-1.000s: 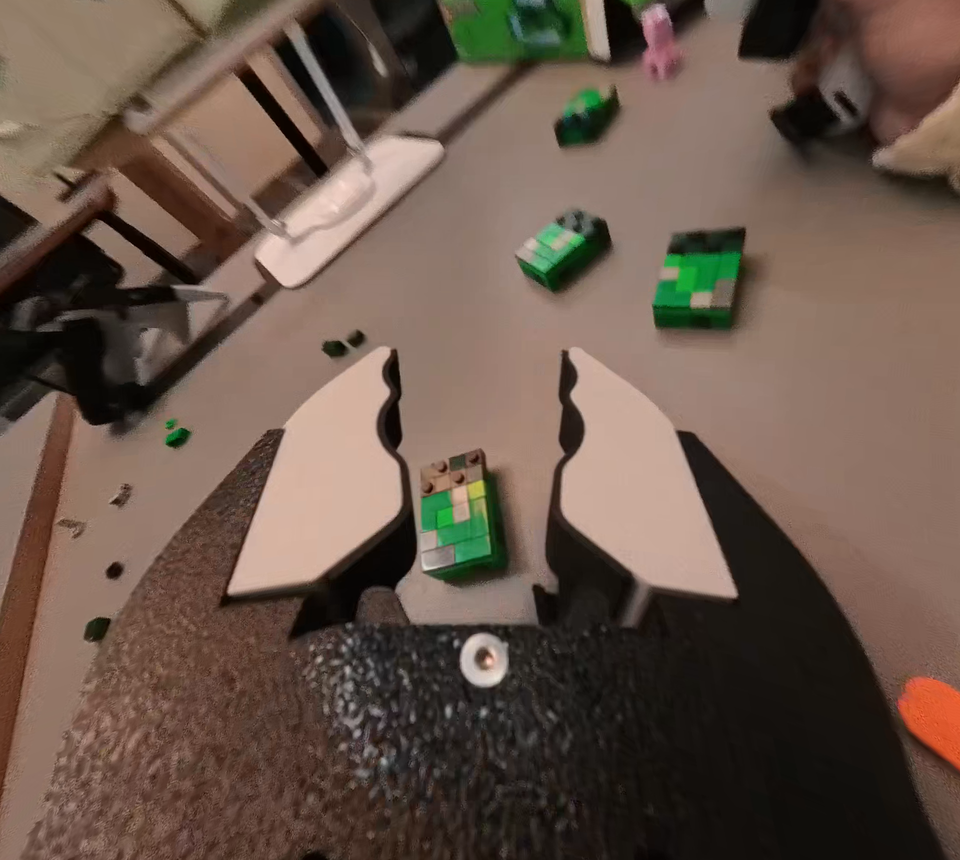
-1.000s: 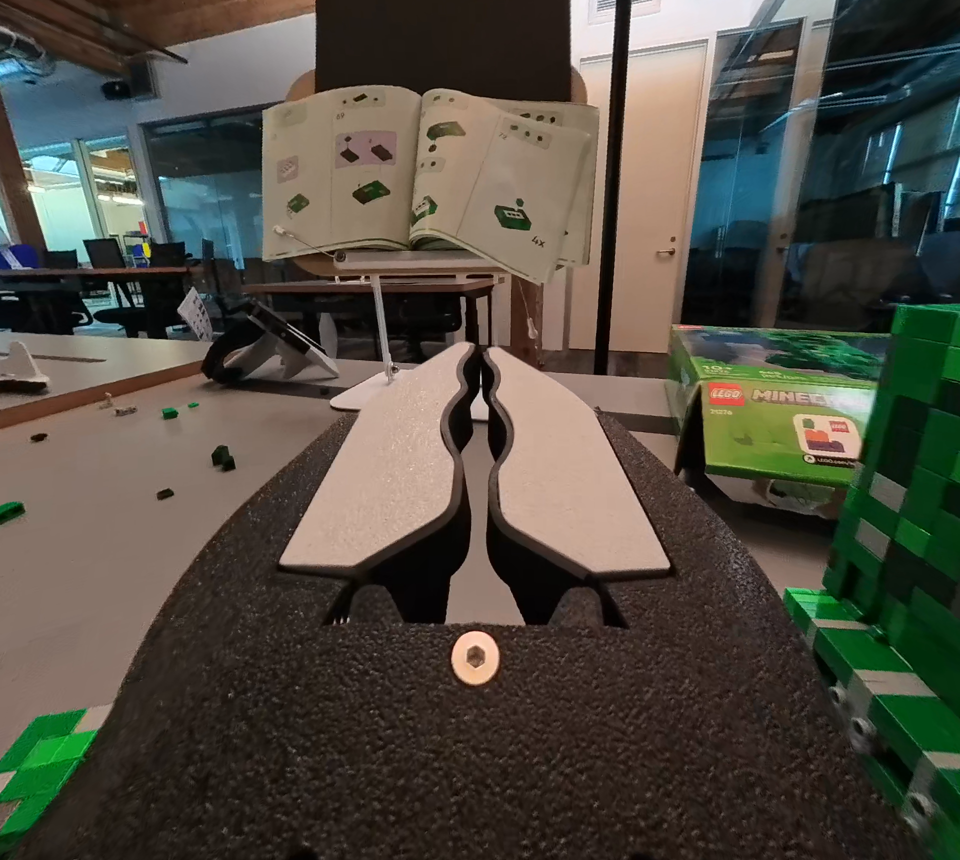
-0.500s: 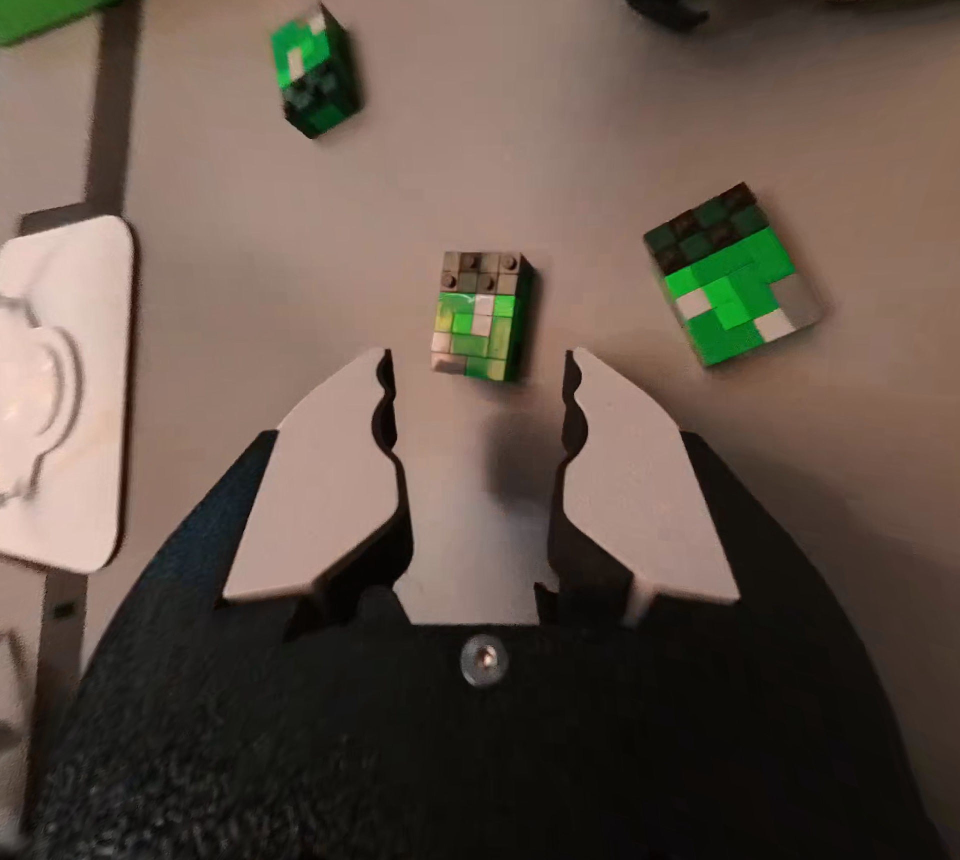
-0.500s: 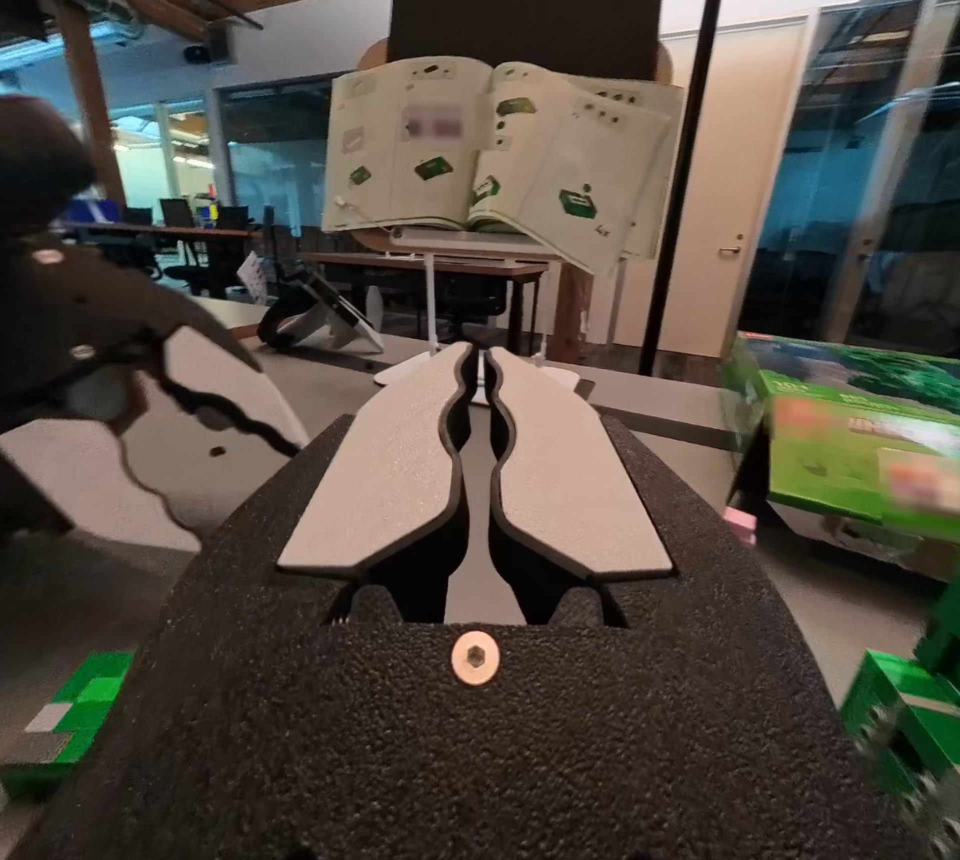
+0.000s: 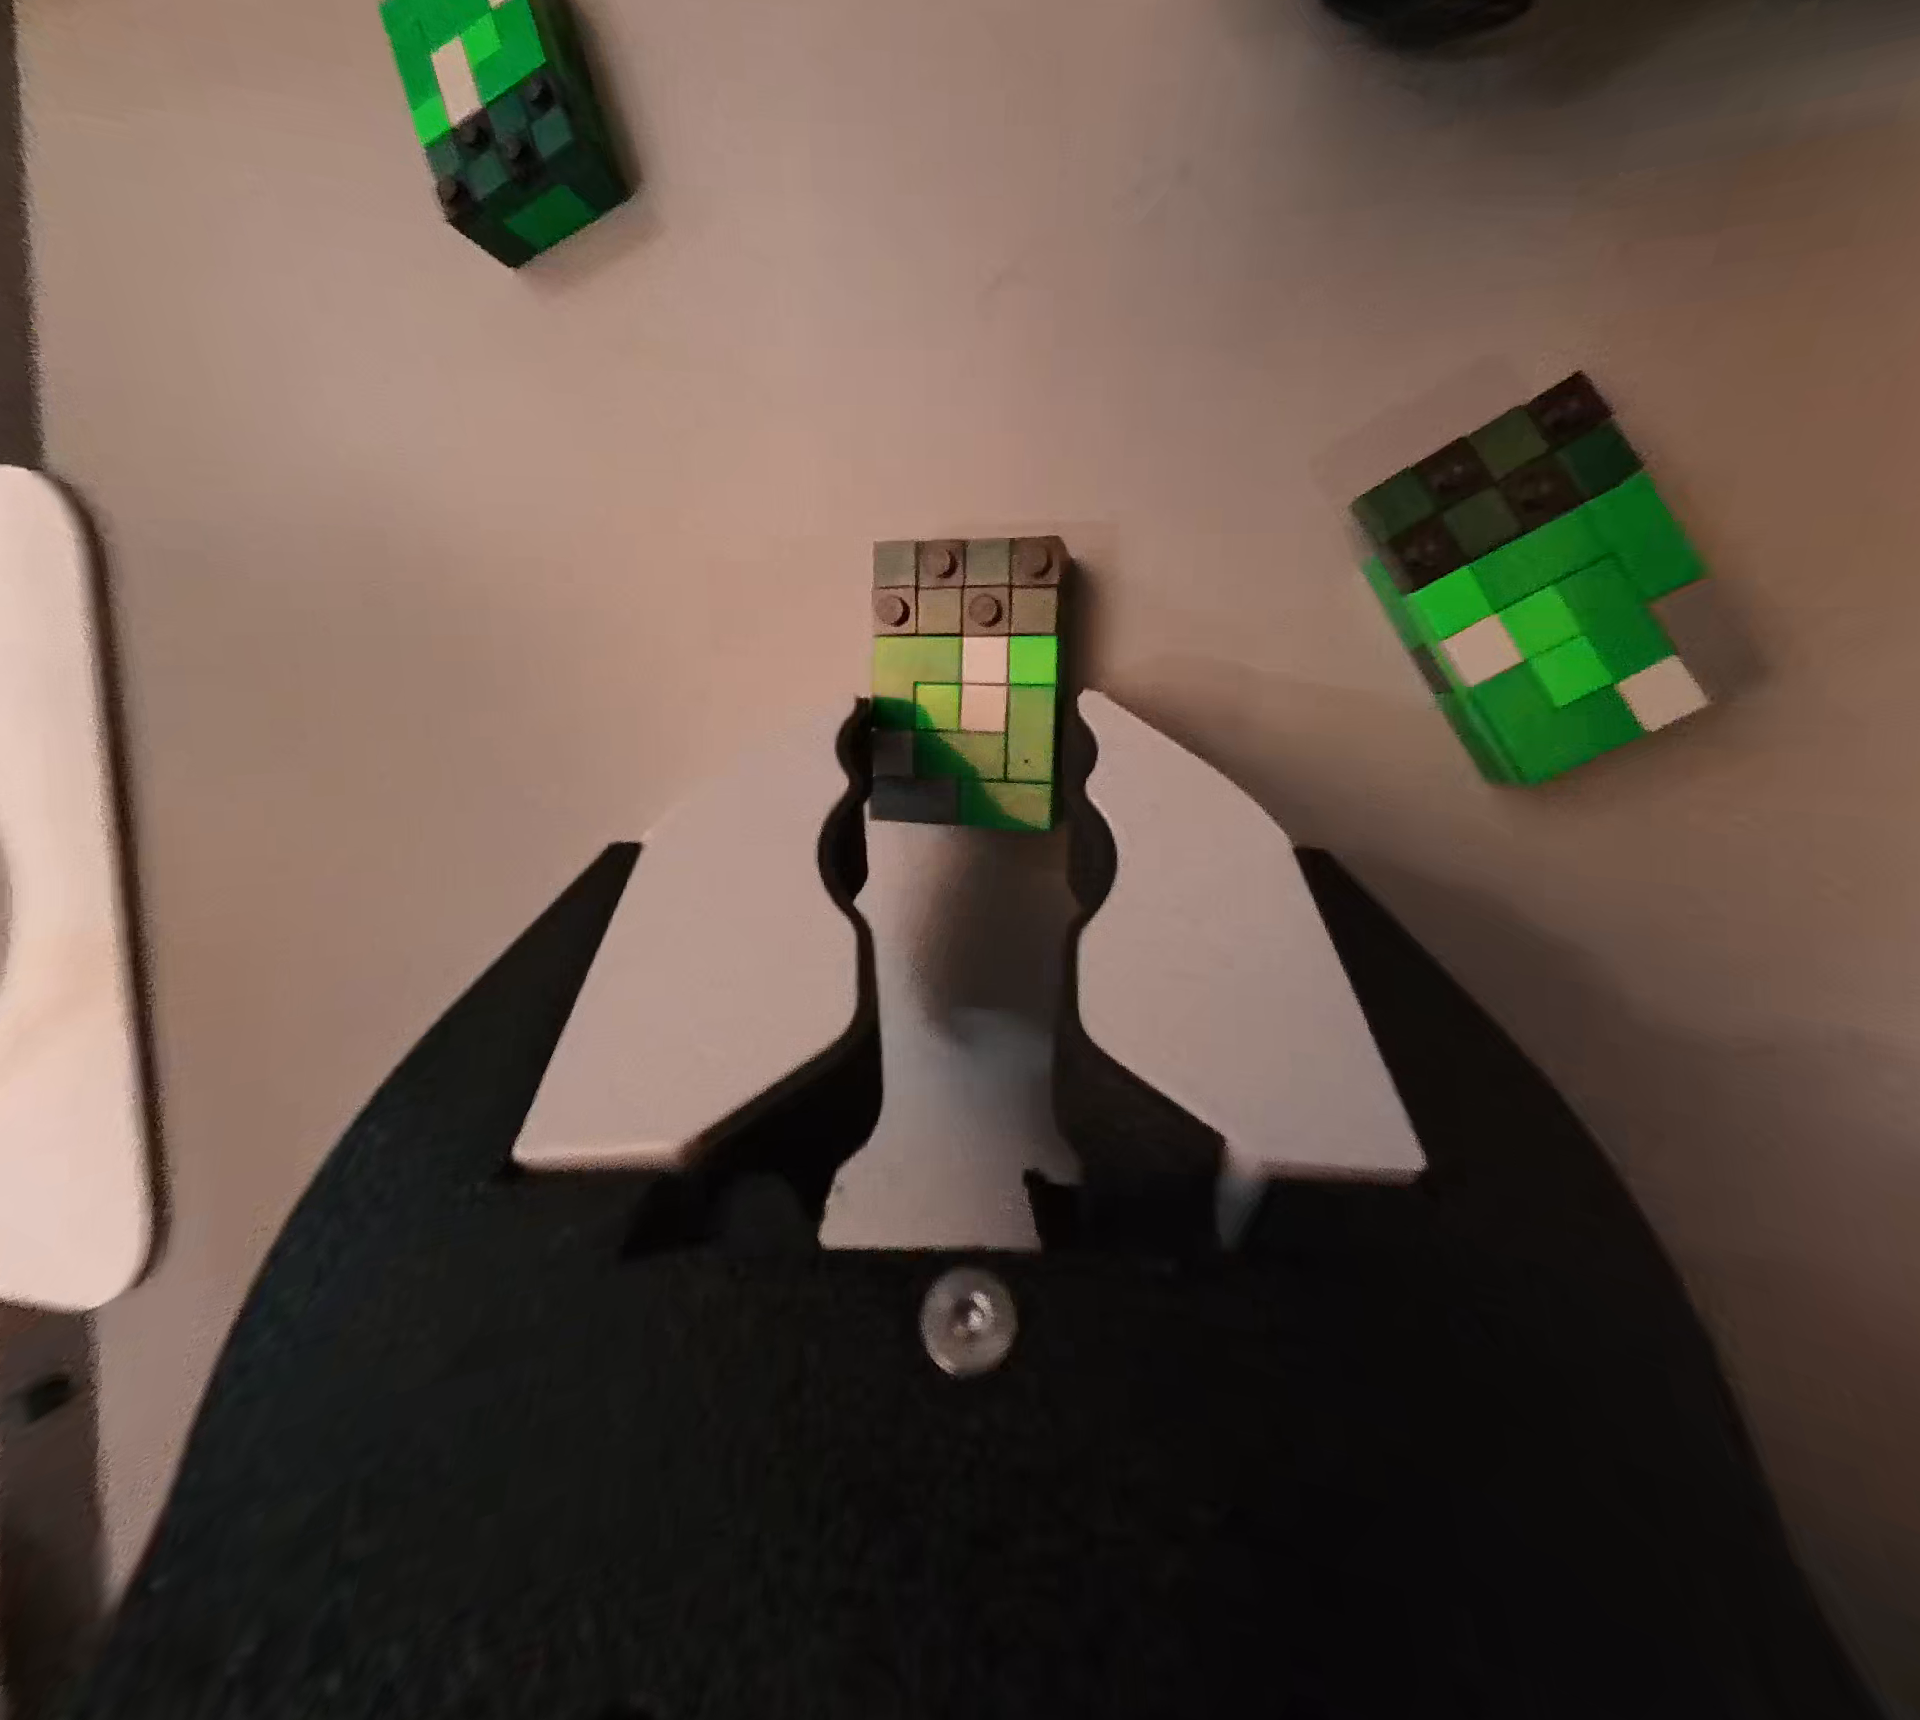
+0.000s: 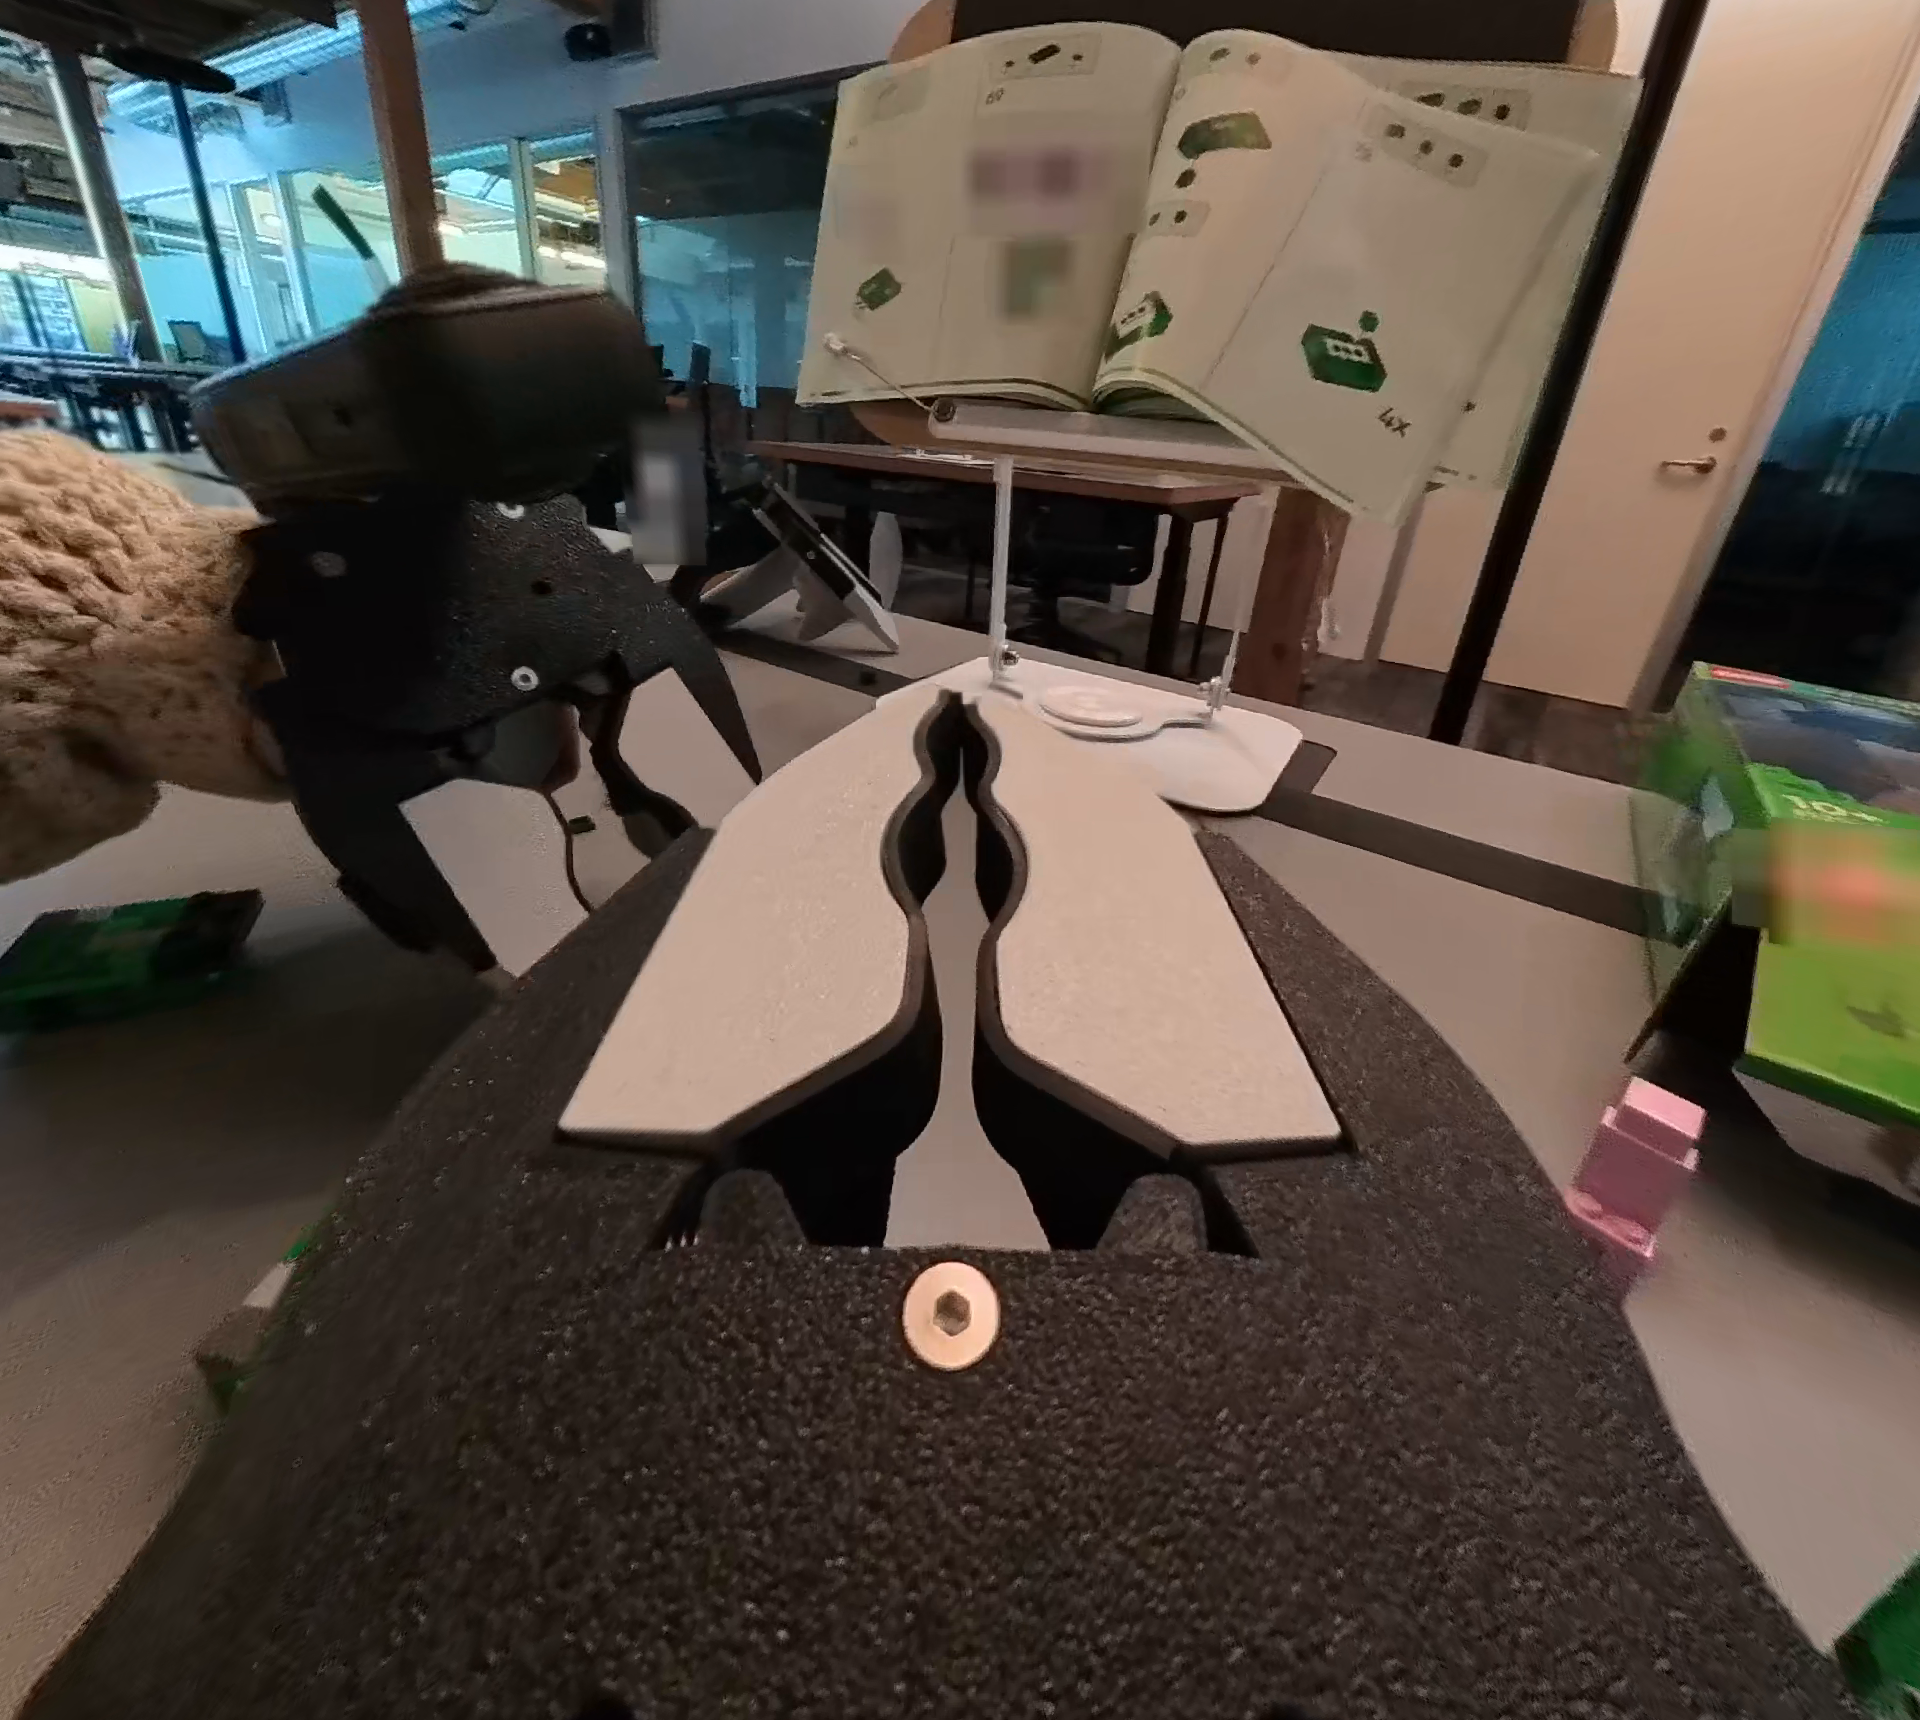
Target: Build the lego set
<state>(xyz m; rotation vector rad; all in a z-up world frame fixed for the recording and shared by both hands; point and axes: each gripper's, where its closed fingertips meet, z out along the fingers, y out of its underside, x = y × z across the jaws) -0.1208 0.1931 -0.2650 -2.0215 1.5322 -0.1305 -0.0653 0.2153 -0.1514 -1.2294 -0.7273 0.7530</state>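
Note:
In the left wrist view a small green lego block (image 5: 971, 714) with a grey studded end lies on the grey table (image 5: 935, 268). My left gripper (image 5: 968, 735) points straight down over it. Its two fingertips (image 5: 1132, 797) sit against the block's near sides, closed on it. The left gripper also shows in the right wrist view (image 6: 561, 891), pointing down at the table. My right gripper (image 6: 961, 720) is shut with its pads together and nothing between them, held level above the table.
Two more green lego blocks lie at upper left (image 5: 499, 91) and right (image 5: 1538, 590). A white stand base (image 5: 62, 881) is at the left edge. It holds an open instruction booklet (image 6: 1195, 236). A green box (image 6: 1818, 922) and a pink figure (image 6: 1636, 1161) are right. The grippers' ends are close to 12 cm from one another. From the right gripper's tips to the pink figure (image 6: 1636, 1161) is close to 15 cm.
My left gripper moved forward over the green block and its jaws narrowed from wide open onto the block's sides. The right gripper stayed shut and turned a little to the left.

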